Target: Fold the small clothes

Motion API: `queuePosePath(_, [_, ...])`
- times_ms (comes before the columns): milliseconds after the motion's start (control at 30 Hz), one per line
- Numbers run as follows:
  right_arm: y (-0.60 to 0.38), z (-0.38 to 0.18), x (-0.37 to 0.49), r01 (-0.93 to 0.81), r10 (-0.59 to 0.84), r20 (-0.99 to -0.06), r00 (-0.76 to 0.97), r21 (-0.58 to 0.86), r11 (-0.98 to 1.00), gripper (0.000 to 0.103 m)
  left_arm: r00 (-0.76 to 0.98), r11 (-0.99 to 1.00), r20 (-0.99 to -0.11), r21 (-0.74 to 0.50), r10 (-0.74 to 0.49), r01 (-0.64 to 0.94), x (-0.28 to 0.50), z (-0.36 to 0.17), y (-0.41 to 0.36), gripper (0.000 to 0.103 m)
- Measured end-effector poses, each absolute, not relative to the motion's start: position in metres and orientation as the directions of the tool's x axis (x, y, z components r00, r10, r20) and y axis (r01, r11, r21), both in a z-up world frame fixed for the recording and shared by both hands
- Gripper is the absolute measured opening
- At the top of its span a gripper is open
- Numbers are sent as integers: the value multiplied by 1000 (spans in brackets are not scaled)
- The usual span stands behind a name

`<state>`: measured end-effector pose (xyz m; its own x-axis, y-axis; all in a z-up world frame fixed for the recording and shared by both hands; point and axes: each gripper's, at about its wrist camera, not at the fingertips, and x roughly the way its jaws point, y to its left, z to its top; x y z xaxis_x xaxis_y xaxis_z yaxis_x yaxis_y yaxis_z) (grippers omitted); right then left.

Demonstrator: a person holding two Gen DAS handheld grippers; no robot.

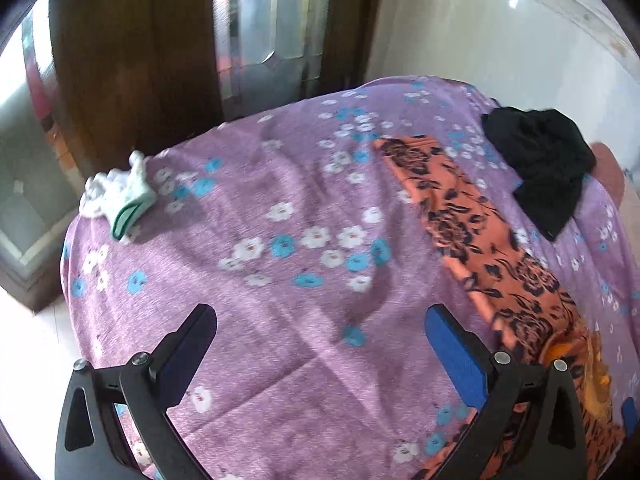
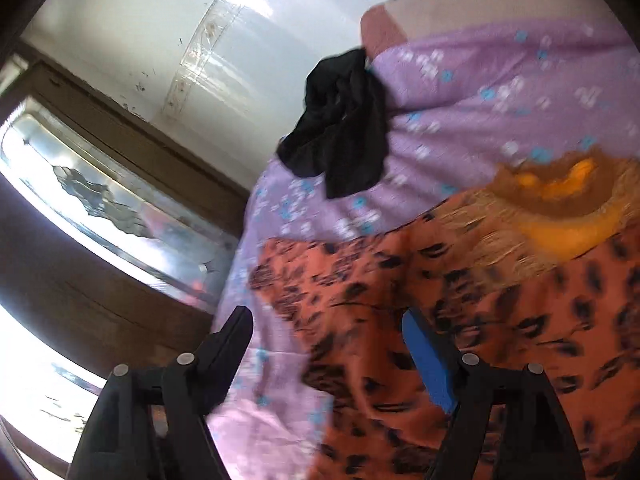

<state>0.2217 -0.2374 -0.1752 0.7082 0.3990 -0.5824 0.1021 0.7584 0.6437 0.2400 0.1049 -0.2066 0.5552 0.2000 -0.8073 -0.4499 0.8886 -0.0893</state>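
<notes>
Left wrist view: both grippers, left gripper (image 1: 320, 344) and right gripper (image 2: 326, 344), empty, fingers spread; orange garment (image 1: 472, 216) beside black garment (image 1: 544, 168) may unfold if snagged.

Bare purple bedsheet (image 1: 280, 240) lies between the orange patterned garment (image 1: 472, 216) and white sock bundle (image 1: 120, 196); black garment (image 1: 548, 168) lies beyond the orange one.

Three garments are counted on one purple floral sheet (image 1: 280, 280): one orange black-patterned garment (image 1: 480, 232), one crumpled black garment (image 1: 548, 164) at upper right, and one white-and-green garment (image 1: 120, 196) at left. Two grippers are seen, one per view.
</notes>
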Motion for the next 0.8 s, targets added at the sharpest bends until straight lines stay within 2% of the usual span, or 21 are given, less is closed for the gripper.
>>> queuePosePath(267, [-340, -168, 143, 236, 245, -654, 715, 556, 797, 80, 655, 968, -753, -110, 67, -225, 241, -193, 39, 103])
queuePosePath(400, [-417, -193, 102, 383, 168, -643, 747, 623, 682, 80, 664, 986, -748, -127, -22, -110, 254, -197, 11, 103])
queuePosePath(533, [-468, -217, 84, 422, 150, -587, 796, 715, 558, 80, 685, 993, -727, -108, -53, -38, 265, -199, -7, 103])
queuePosePath(567, [-473, -221, 86, 417, 163, -577, 800, 731, 539, 80, 702, 994, -710, -112, -66, -19, 265, -198, -11, 98])
queuePosePath(600, [-475, -224, 91, 406, 185, -570, 801, 743, 532, 80, 716, 994, -695, -106, -68, -8, 265, -197, -14, 86])
queuePosePath(633, [-475, -227, 100, 387, 211, -565, 798, 749, 538, 80, 733, 997, -677, -80, -58, 5, 265, -197, -21, 80])
queuePosePath(667, [-472, -229, 109, 376, 225, -569, 791, 743, 554, 80, 743, 1000, -668, -25, -29, 16, 267, -199, -30, 70])
queuePosePath(700, [-469, -231, 118, 373, 232, -577, 783, 735, 566, 80, 740, 1000, -672, 10, -8, 20, 273, -202, -34, 57])
queuePosePath(733, [-467, -234, 125, 368, 247, -577, 779, 739, 565, 80, 726, 999, -688, 44, 14, 23, 278, -208, -39, 50])
queuePosePath(767, [-464, -242, 133, 362, 279, -573, 771, 754, 548, 80, 700, 997, -713, 69, 38, 16, 284, -216, -40, 38])
queuePosePath(800, [-462, -250, 141, 366, 310, -580, 754, 762, 535, 80, 660, 995, -746, 97, 83, -15, 292, -226, -37, 33])
